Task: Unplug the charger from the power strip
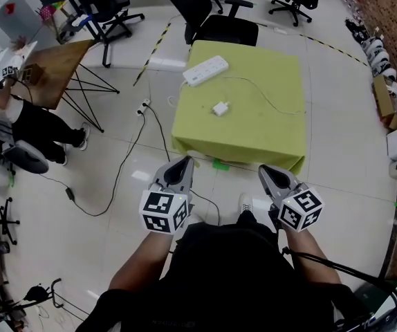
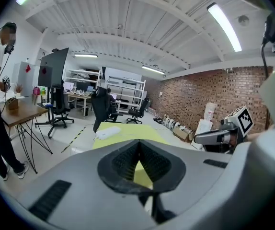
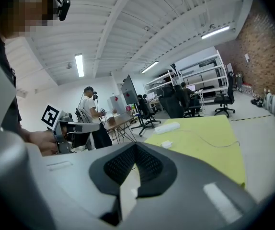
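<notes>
Holds the left gripper (image 1: 183,162) and the right gripper (image 1: 266,171) low in the frame, close to the body and short of the near edge of the green surface (image 1: 268,133). Looks like a waiting pose rather than a reach, with nothing near enough to take. Shows both pairs of jaws closed, tips together, nothing between them, aimed toward the surface and tilted slightly down.

Finds the power strip (image 1: 205,70) slanted near the upper left corner of the surface. Finds the charger (image 1: 220,108), a small white block, alone nearer the middle, apart from the strip and seemingly in no socket. Notes a thin white cable (image 1: 274,103) trailing toward the right edge. Puts the charger well above both jaws in the frame, well apart from them, slightly nearer the left.
</notes>
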Demonstrator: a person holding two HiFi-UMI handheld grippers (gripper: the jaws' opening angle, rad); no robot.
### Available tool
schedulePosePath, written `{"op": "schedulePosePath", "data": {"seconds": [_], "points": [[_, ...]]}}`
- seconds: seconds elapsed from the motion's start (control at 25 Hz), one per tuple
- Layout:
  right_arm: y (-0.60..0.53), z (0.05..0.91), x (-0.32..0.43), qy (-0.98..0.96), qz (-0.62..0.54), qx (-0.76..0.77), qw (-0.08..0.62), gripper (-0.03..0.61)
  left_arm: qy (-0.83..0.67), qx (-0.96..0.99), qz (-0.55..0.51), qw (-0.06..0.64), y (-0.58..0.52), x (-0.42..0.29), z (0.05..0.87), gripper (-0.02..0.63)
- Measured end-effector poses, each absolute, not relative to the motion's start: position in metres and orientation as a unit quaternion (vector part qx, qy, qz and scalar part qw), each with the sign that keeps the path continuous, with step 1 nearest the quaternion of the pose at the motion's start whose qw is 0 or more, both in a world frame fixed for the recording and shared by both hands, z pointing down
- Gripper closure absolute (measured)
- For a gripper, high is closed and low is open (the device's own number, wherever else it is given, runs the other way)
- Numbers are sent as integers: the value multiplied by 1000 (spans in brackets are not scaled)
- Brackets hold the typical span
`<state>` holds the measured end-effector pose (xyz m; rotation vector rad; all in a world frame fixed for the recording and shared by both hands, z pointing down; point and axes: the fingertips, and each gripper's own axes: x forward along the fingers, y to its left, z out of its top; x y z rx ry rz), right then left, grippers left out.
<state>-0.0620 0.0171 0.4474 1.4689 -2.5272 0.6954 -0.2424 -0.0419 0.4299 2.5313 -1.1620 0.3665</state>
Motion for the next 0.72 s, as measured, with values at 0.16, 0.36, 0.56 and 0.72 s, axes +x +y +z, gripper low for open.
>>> {"op": "schedulePosePath", "data": {"seconds": [0.16, 0.36, 0.56, 0.72], "points": [[16, 442, -65, -842, 225, 486, 70, 577, -409, 888, 126, 165, -39, -243, 427, 607], [7, 436, -67, -846, 216, 482, 72, 578, -418, 884, 120, 171, -39, -249, 429, 607], [1, 435, -67, -850, 212, 477, 72, 578, -426, 881, 114, 169, -45, -251, 428, 607], [-2, 434, -67, -853, 211, 471, 76, 578, -430, 879, 111, 171, -47, -249, 427, 607]]}}
